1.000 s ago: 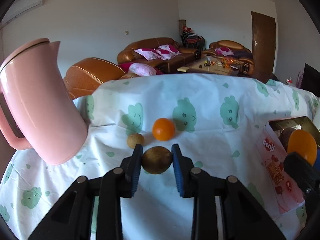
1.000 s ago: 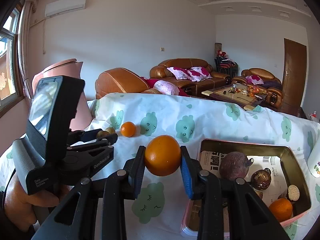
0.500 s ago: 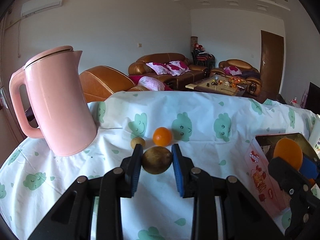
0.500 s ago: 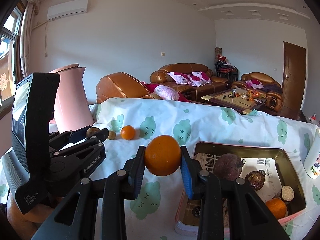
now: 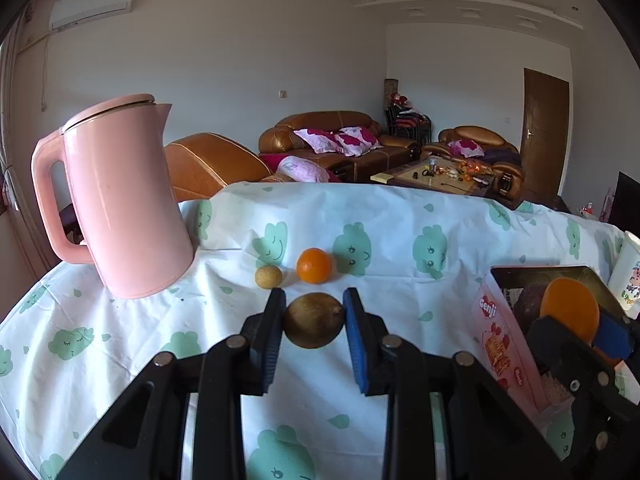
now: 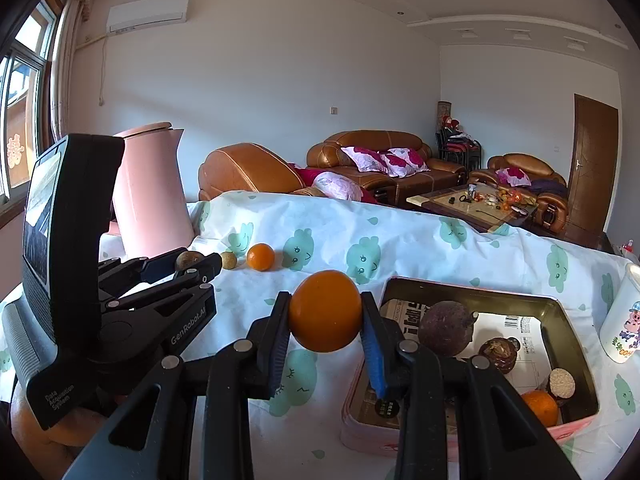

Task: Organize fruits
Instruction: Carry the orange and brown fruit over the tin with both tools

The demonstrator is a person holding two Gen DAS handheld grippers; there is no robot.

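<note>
My left gripper (image 5: 314, 322) is shut on a round brown fruit (image 5: 314, 320), held above the cloth-covered table (image 5: 400, 216). My right gripper (image 6: 325, 312) is shut on a large orange (image 6: 325, 311), just left of a pink tin box (image 6: 472, 364). In the box lie a dark purple fruit (image 6: 445, 328), a small brown fruit (image 6: 498, 354), an orange (image 6: 541, 407) and a small tan round piece (image 6: 562, 383). On the cloth stay a small orange (image 5: 314, 265) and a small tan fruit (image 5: 268, 277). The right wrist view shows the left gripper (image 6: 198, 266) at the left, with a hand under it.
A tall pink kettle (image 5: 120, 200) stands at the table's back left. A white printed cup (image 6: 622, 320) stands right of the box. Brown sofas (image 6: 384, 160) and a low coffee table (image 6: 472, 204) lie beyond the table's far edge.
In both views the table has dropped lower and moved back a little. The kettle, tilted before in the left wrist view, now looks nearly upright. Both grips are unchanged.
</note>
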